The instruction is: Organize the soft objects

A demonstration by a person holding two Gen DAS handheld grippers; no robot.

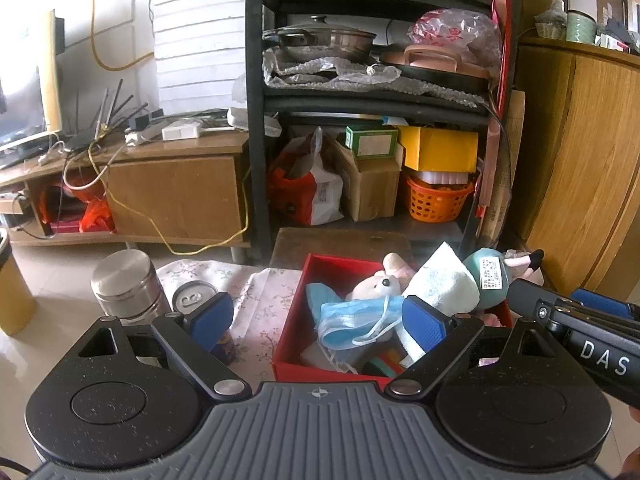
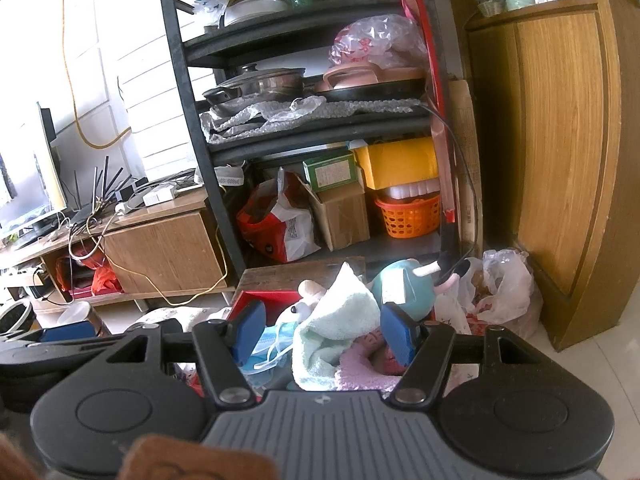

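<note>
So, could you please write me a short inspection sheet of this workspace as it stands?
Surface: floral cloth under the red box.
Job's things: face mask, white plush, pale towel, teal plush piled in the box; pink cloth at its near side.
Clutter: steel canister, drink can left of the box.
Grippers: left gripper open, empty; right gripper part open around the towel, grip unclear.
Cables: yellow cable across the floor.
Surroundings: black shelf, wooden cabinet.
</note>
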